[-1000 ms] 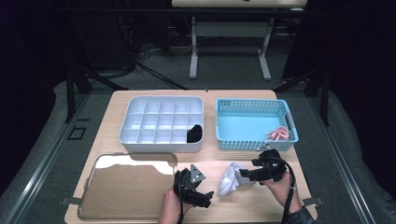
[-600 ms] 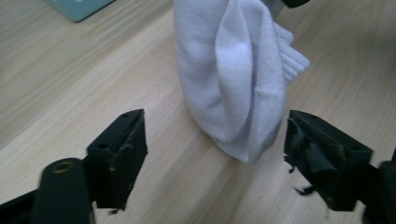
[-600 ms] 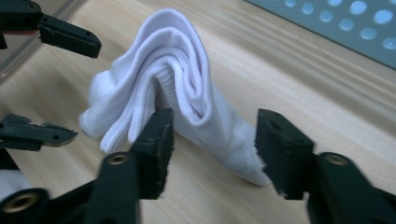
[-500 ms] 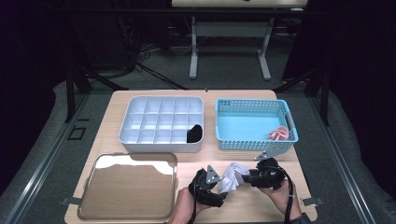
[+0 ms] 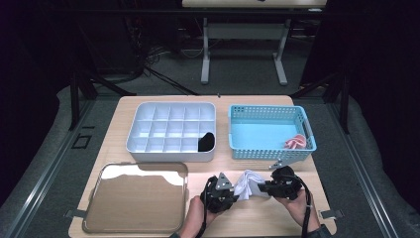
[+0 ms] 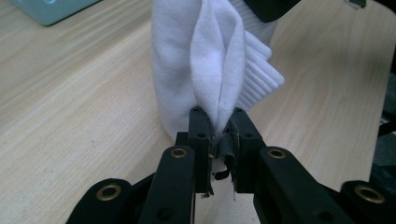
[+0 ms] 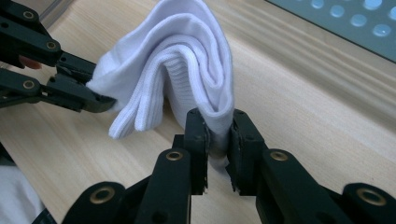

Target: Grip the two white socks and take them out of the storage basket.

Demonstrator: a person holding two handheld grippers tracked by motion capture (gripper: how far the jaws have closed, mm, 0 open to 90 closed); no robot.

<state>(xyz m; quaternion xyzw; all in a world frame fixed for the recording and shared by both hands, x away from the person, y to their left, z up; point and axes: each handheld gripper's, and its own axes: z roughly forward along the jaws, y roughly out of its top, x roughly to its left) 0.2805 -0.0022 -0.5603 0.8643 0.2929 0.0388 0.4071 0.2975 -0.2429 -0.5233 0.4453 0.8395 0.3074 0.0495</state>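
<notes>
Closing just finished on both sides: left tool [image 6: 216, 122] and right tool [image 7: 215, 122] each clamp an end of the white sock [image 5: 249, 182], now lifted between them above the desk [image 5: 267, 218], ready for folding.

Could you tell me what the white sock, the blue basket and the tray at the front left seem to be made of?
White sock: soft knit fabric, matte; ribbed cuff and limp folds show. Blue basket: probably moulded plastic, with perforated walls. Tray: likely metal, since its bare surface reflects like a mirror.
</notes>
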